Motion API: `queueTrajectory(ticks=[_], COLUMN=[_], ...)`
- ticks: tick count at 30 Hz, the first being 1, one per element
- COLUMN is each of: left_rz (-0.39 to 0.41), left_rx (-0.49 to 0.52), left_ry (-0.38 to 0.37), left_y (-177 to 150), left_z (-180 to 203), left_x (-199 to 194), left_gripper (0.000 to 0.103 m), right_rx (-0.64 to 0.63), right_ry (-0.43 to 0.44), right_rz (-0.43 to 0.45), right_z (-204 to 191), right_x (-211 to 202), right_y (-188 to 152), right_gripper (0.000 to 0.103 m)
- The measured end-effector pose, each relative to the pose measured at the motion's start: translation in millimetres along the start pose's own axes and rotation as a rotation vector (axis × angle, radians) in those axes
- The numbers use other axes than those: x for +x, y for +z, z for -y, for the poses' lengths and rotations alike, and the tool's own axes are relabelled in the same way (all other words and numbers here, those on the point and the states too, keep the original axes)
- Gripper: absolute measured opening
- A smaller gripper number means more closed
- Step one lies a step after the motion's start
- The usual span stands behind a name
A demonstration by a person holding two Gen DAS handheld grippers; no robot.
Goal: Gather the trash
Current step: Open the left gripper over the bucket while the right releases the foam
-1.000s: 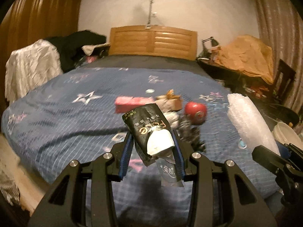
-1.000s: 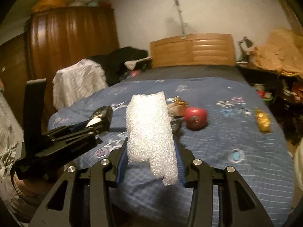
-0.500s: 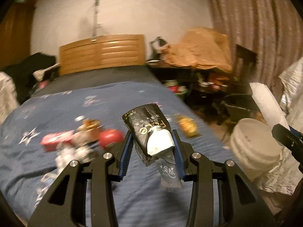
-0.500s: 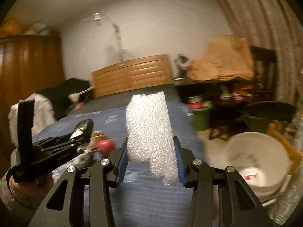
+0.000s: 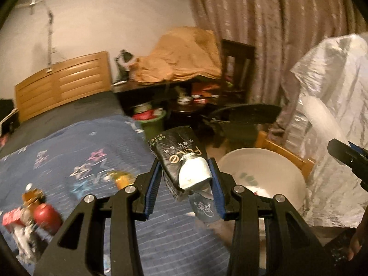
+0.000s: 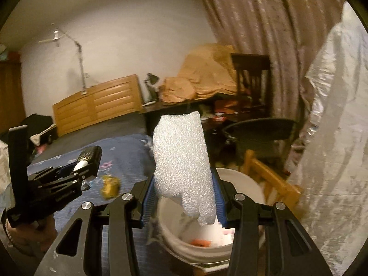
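Observation:
My left gripper is shut on a black tissue packet with white paper showing and a grey wrapper hanging below it. It hangs over the bed's right edge, left of a white bucket. My right gripper is shut on a white foam sheet that stands upright between the pads, just above the white bucket, which holds some scraps. The left gripper with its packet shows at the left of the right wrist view. The foam sheet shows at the right of the left wrist view.
On the blue star-patterned bedspread lie a yellow wrapper, a red round thing and other scraps. A wooden stool and a silvery plastic cover stand right of the bucket. A cluttered dark table and a chair stand behind.
Both grippers have swung to the right, away from the bed's middle toward the white bucket, each keeping its load. The bed trash has slid to the left of both views.

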State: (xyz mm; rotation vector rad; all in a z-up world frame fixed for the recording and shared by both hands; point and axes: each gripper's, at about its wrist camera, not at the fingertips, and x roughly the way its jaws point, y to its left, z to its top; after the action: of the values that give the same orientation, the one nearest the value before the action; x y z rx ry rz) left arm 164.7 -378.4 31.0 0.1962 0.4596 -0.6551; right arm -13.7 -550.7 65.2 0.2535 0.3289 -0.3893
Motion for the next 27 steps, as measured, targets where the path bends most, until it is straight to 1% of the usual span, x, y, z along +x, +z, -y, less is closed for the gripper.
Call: queueTrajectory(ticks=[5, 7, 8, 9, 12, 16, 19, 23, 24, 25, 26, 27], left_rz=[-0.031, -0.056, -0.074, -0.102, -0.146, -0.211, -0.243, -0.27, -0.28, -0.299, -0.313, -0.321], left_rx=[0.032, 0.039, 0.045, 0.057, 0.083, 0.088, 0.108, 0.126, 0.12, 0.118, 0.12, 0.12], left_ry=[-0.066, -0.113, -0.138, -0.172, -0.234, -0.296, -0.328, -0.331, -0.336, -0.347, -0.352, -0.336], left_y=[10, 13, 14, 15, 15, 10, 4, -1, -2, -2, -3, -2], left_z=[32, 42, 46, 51, 59, 67, 73, 79, 79, 80, 80, 79], left_x=[32, 46, 52, 61, 77, 99, 108, 121, 125, 132, 136, 140], left_gripper=[0.04, 0.04, 0.04, 0.04, 0.04, 0.04, 0.04, 0.04, 0.041, 0.046, 0.048, 0.06], right_rx=[0.032, 0.056, 0.066, 0.078, 0.101, 0.126, 0.139, 0.153, 0.156, 0.158, 0.153, 0.142], right_ry=[-0.05, -0.066, -0.071, -0.075, -0.087, -0.093, -0.098, -0.095, -0.093, -0.085, -0.071, -0.062], right_rz=[-0.042, -0.07, -0.082, -0.095, -0.125, -0.167, -0.204, -0.227, -0.229, -0.231, -0.237, -0.246], right_z=[44, 59, 58, 65, 78, 79, 78, 80, 80, 81, 80, 78], right_x=[13, 27, 29, 33, 43, 51, 60, 73, 76, 83, 88, 94], right_y=[0, 2, 0, -1, -4, -12, -21, -28, -28, -29, -29, -29], right_gripper=[0.045, 0.045, 0.045, 0.045, 0.045, 0.045, 0.045, 0.045, 0.045, 0.045, 0.046, 0.05])
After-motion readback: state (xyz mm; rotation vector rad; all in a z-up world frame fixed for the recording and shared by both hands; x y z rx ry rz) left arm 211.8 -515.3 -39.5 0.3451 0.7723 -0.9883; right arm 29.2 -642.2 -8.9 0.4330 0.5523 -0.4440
